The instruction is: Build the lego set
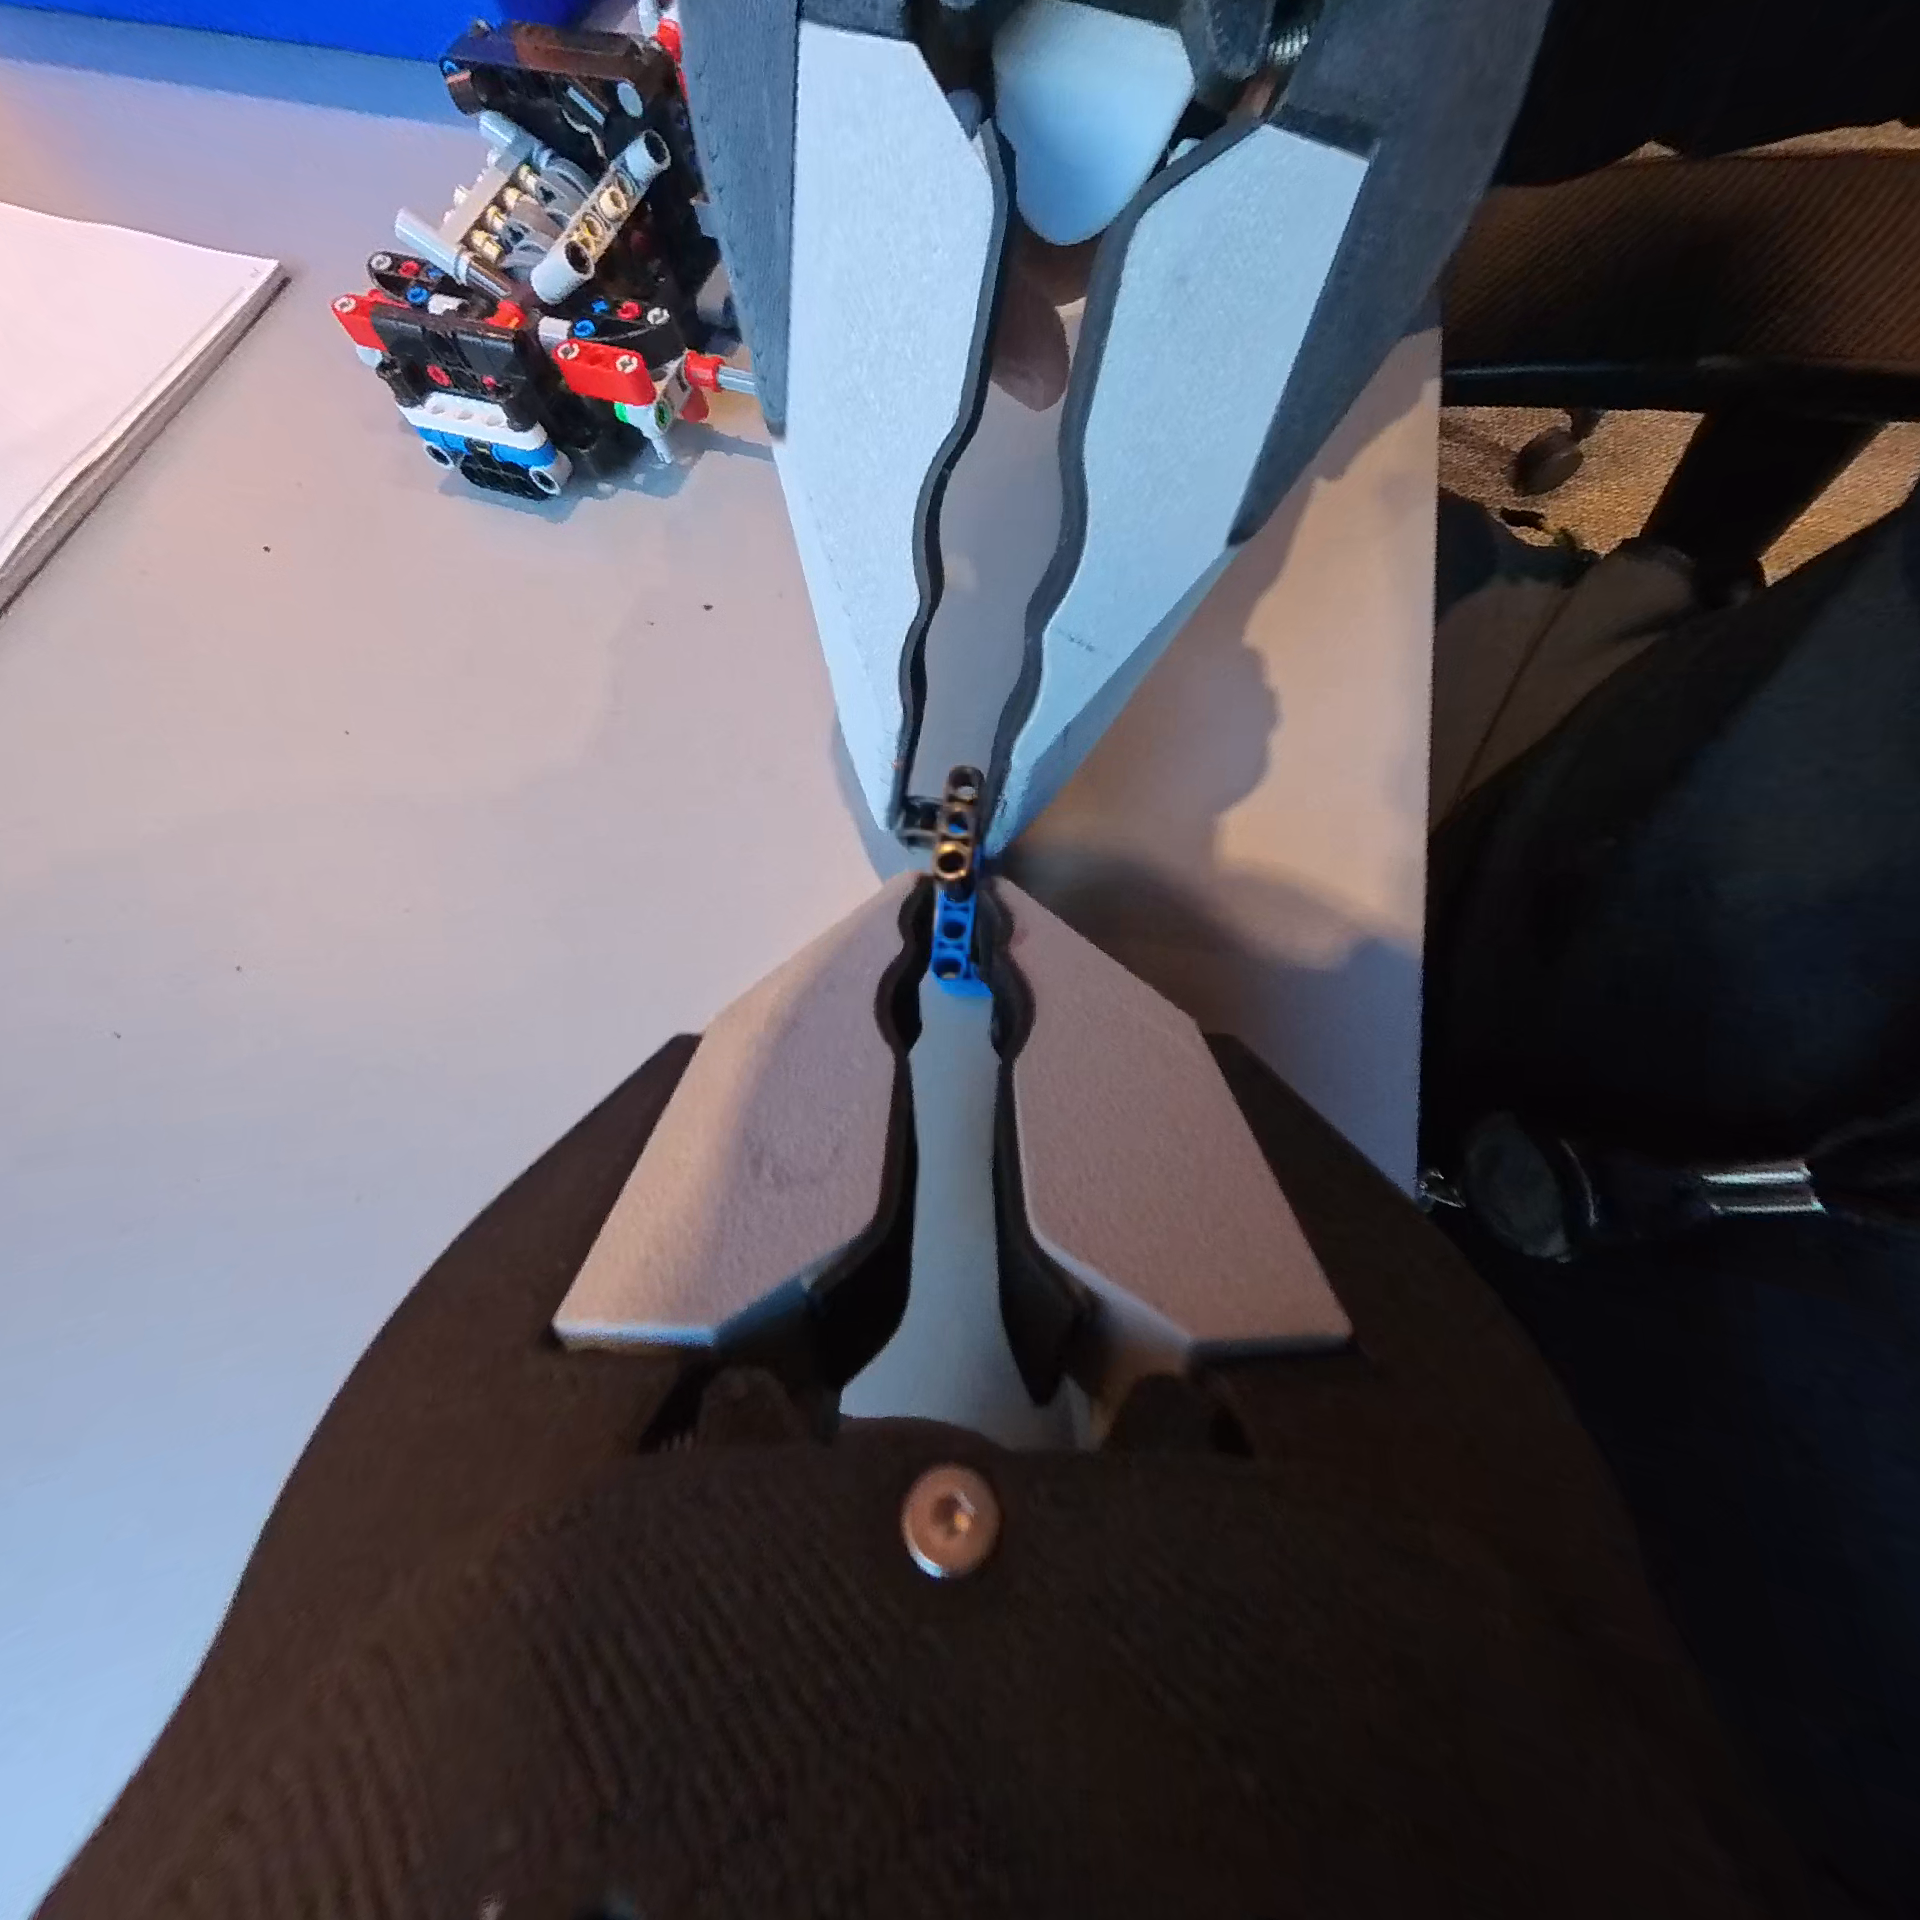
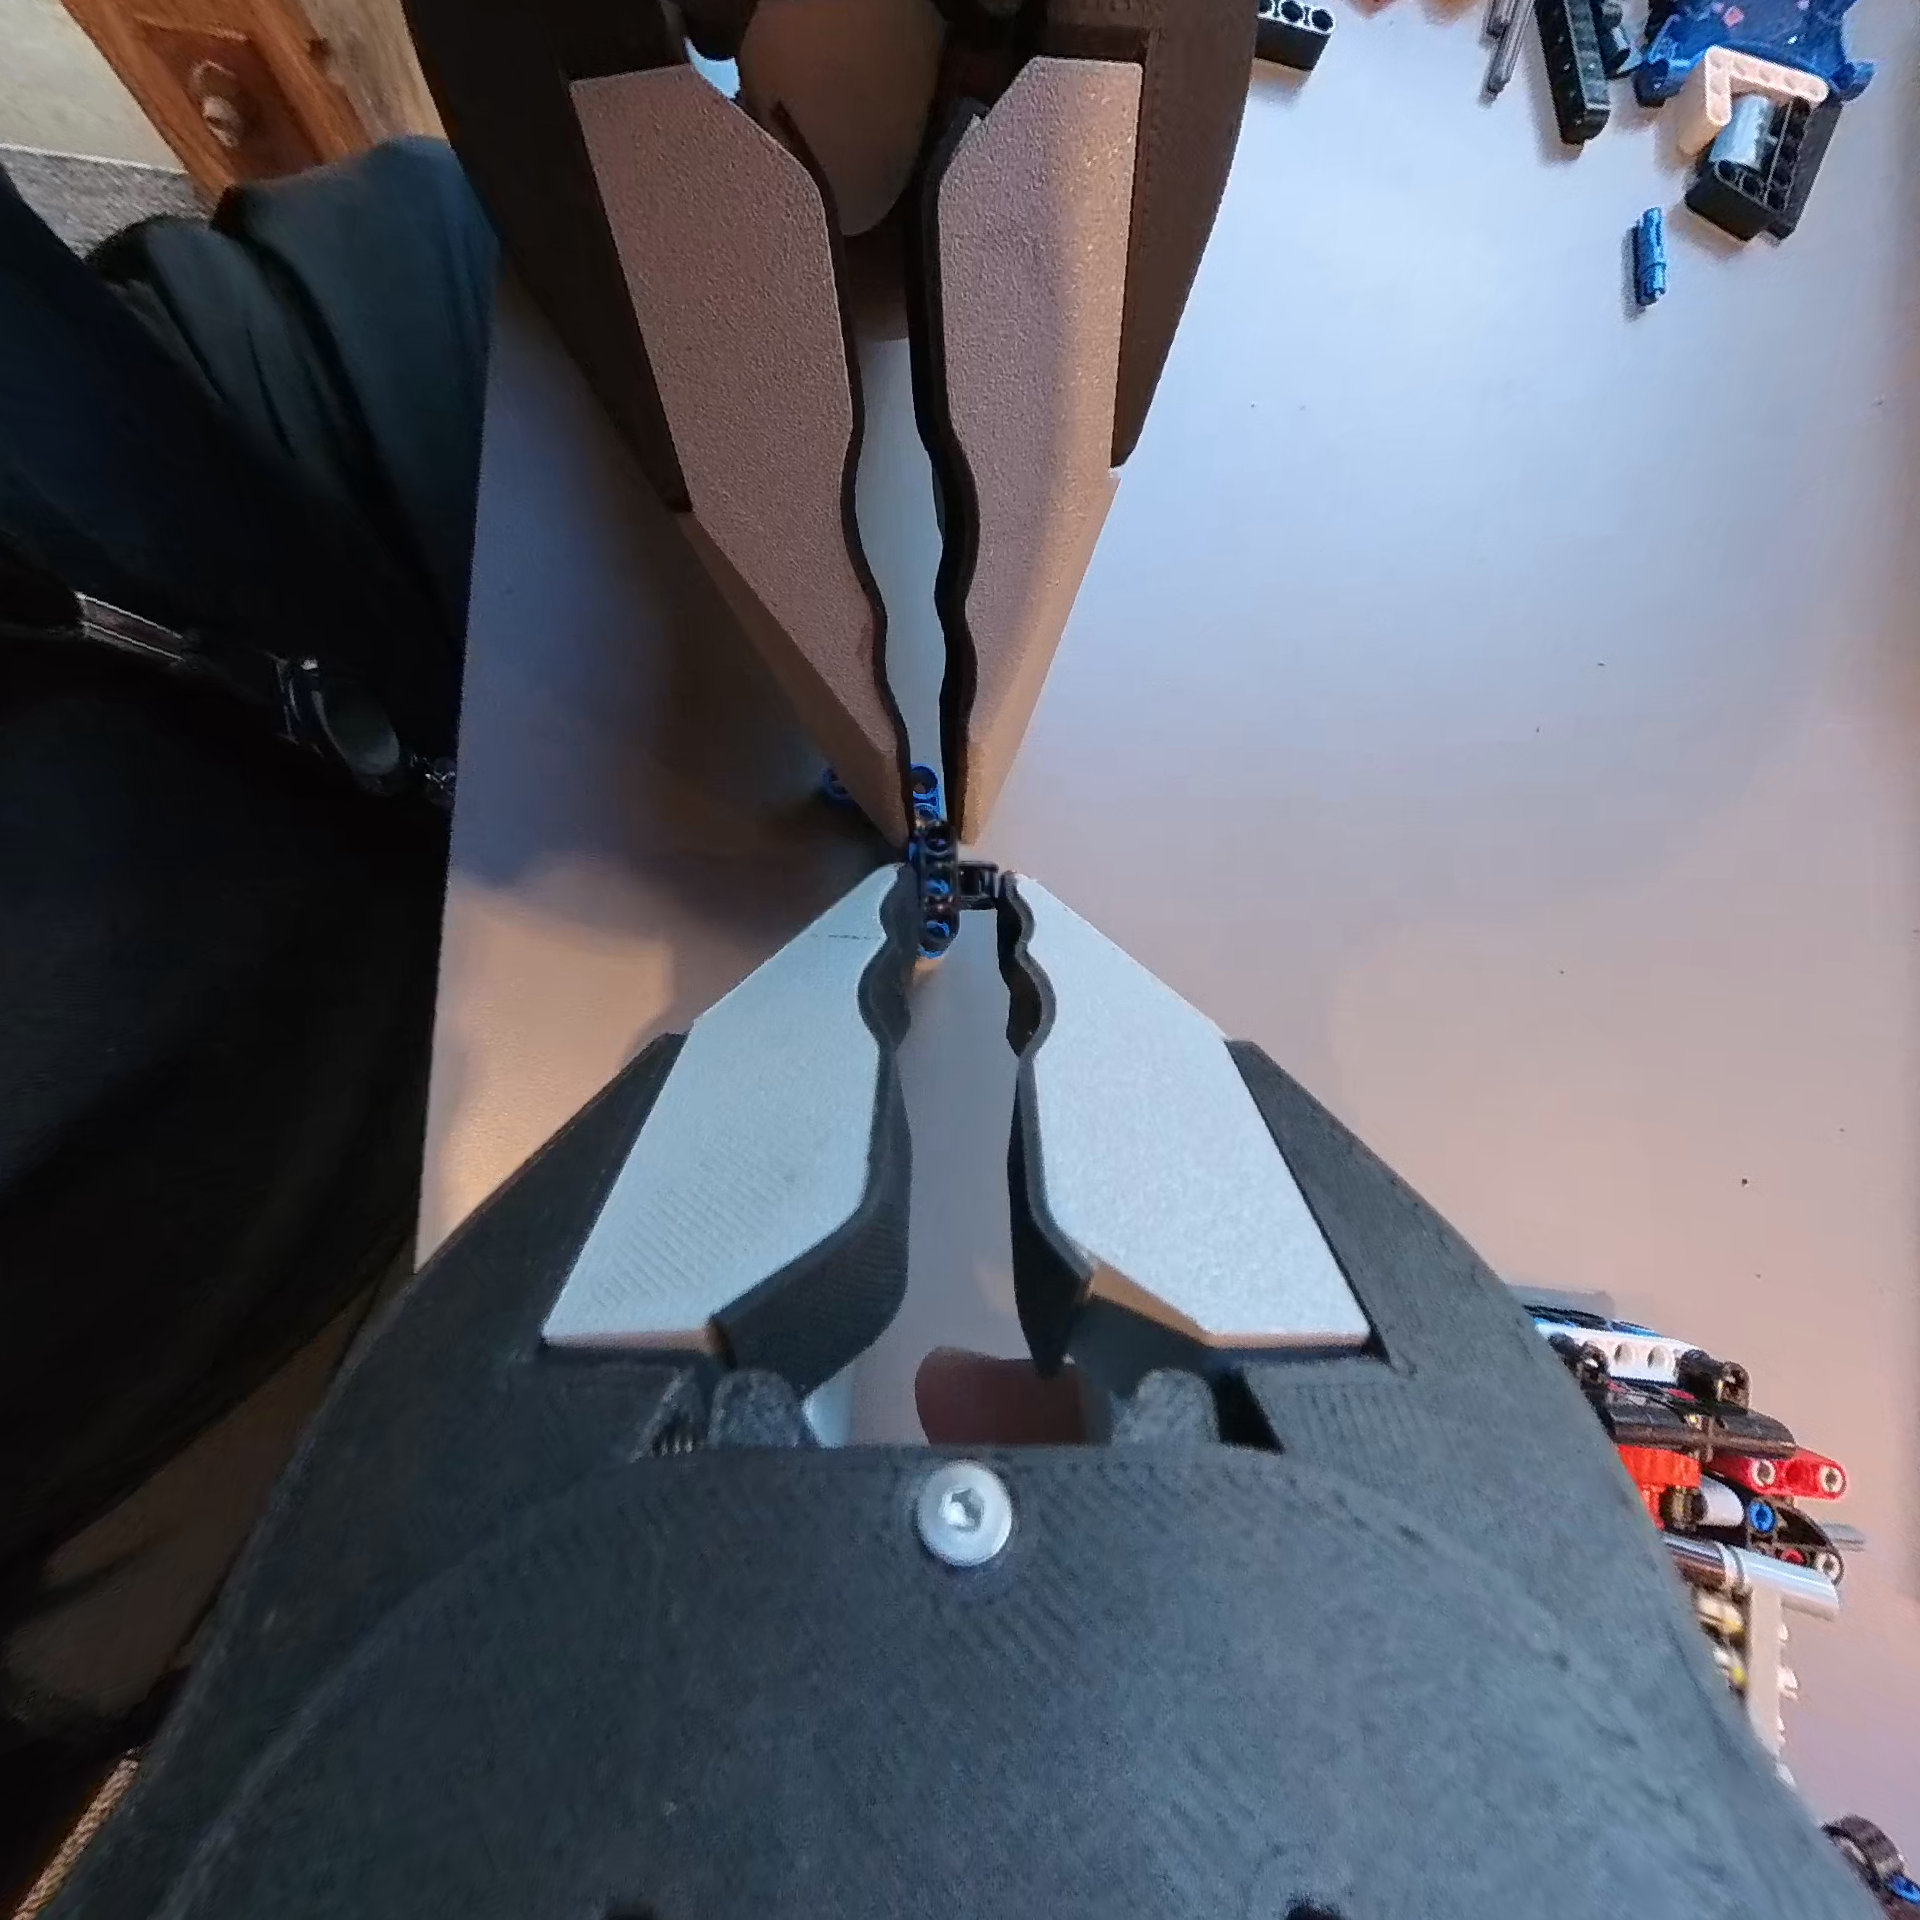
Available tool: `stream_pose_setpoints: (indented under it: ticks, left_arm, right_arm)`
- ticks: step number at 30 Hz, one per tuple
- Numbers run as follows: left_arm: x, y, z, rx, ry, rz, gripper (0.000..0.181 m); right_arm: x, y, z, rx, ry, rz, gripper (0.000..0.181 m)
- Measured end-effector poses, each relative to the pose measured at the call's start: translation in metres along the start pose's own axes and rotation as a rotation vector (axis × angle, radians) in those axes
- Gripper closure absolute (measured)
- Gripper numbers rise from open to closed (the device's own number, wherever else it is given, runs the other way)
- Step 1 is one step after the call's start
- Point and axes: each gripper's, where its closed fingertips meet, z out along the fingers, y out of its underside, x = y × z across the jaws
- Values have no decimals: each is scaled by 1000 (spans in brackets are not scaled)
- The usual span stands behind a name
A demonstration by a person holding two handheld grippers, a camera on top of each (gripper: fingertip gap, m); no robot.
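Left gripper [image 1: 951, 914] clamped on a blue beam [image 1: 954, 940], long axis running straight ahead between the fingers; right gripper [image 2: 956, 899] opposite, tip to tip, pinching a black beam [image 1: 957, 816] in line with the blue one, both held above the table [image 1: 416, 831]. Ahead-left of the left gripper: the half-built model [image 1: 530, 301] and a booklet [image 1: 94, 353]; beyond the right gripper, loose pieces [image 2: 1704, 114], well apart.

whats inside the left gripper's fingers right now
A small blue holed lego beam, clamped between the left gripper tips and joined to a black holed piece. Its pinched sides are covered.
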Motion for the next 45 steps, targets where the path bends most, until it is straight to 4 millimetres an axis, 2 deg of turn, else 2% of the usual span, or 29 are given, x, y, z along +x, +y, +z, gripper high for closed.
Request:
stream_pose_setpoints:
  ticks: [6,11,33,40,42,45]
  left_arm:
    - [-1,-3,1,10,-1,-1,166]
    - [-3,-8,1,21,5,21,177]
    - [-5,-7,3,30,49,21,176]
    - [-6,-5,2,32,56,4,176]
    - [-6,-5,2,32,58,1,177]
    - [-6,-5,2,32,59,-1,176]
  right_arm:
    - [2,2,-2,-6,5,-7,170]
    - [2,2,-1,-8,1,-7,170]
    - [4,4,2,-28,-14,-14,170]
    - [5,0,-3,119,-104,160,168]
    - [8,-3,-8,174,-117,212,179]
    - [11,-10,-17,224,-118,225,181]
